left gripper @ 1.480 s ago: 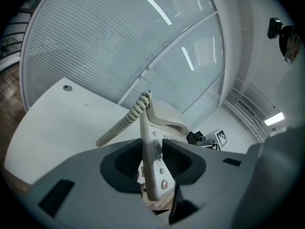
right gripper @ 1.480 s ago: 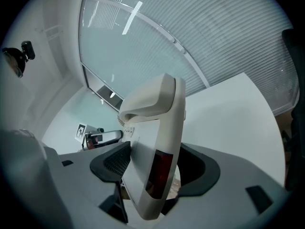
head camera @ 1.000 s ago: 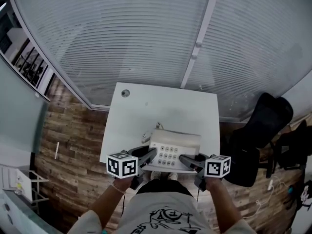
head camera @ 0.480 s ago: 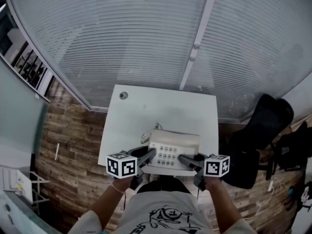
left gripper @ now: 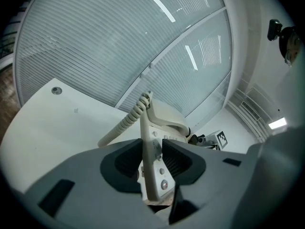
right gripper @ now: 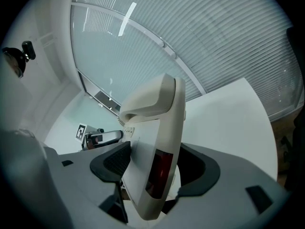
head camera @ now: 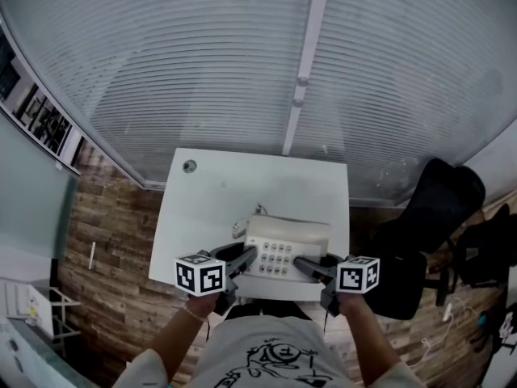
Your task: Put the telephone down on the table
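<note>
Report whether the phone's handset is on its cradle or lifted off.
On the cradle: the beige handset lies seated across the top of the beige push-button telephone, with its coiled cord alongside.

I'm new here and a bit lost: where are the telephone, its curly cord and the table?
telephone (head camera: 279,259), head view, on its keypad.
cord (left gripper: 125,120), left gripper view, midway along the coils.
table (head camera: 242,186), head view, on the bare top beyond the telephone.

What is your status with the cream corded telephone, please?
Left gripper and right gripper shut on sides of cream corded telephone. Telephone over near edge of white rectangular table, not released. Only round grommet, far left corner.
</note>
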Demonstrator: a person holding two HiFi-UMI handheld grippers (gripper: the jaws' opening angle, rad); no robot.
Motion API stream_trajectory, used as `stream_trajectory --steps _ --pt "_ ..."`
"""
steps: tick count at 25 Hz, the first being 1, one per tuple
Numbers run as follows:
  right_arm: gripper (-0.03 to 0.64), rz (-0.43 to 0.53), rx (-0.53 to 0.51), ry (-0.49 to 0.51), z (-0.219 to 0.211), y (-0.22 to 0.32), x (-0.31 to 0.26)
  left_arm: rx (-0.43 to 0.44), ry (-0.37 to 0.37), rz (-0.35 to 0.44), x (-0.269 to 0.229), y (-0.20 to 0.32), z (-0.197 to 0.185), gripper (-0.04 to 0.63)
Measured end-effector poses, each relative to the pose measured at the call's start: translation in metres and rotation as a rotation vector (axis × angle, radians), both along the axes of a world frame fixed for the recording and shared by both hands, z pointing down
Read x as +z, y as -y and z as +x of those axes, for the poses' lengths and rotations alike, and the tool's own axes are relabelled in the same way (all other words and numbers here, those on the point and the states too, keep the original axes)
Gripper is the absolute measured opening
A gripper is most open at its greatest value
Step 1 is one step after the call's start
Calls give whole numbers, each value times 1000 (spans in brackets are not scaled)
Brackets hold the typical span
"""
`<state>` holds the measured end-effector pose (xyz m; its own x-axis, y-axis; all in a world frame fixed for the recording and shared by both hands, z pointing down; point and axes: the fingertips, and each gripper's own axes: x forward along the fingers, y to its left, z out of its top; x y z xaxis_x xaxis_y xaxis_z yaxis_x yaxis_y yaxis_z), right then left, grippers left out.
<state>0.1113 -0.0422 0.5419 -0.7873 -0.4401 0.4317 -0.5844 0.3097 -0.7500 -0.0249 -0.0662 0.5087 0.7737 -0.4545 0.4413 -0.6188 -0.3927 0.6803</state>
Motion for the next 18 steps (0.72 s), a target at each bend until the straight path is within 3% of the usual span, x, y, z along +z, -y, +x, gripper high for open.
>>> stream_trajectory --steps 9,18 --pt "319 0 -6 5 41 7 8 -15 11 -1 8 6 41 127" --pt "319 -11 -6 11 31 15 6 -16 9 -3 6 15 32 127"
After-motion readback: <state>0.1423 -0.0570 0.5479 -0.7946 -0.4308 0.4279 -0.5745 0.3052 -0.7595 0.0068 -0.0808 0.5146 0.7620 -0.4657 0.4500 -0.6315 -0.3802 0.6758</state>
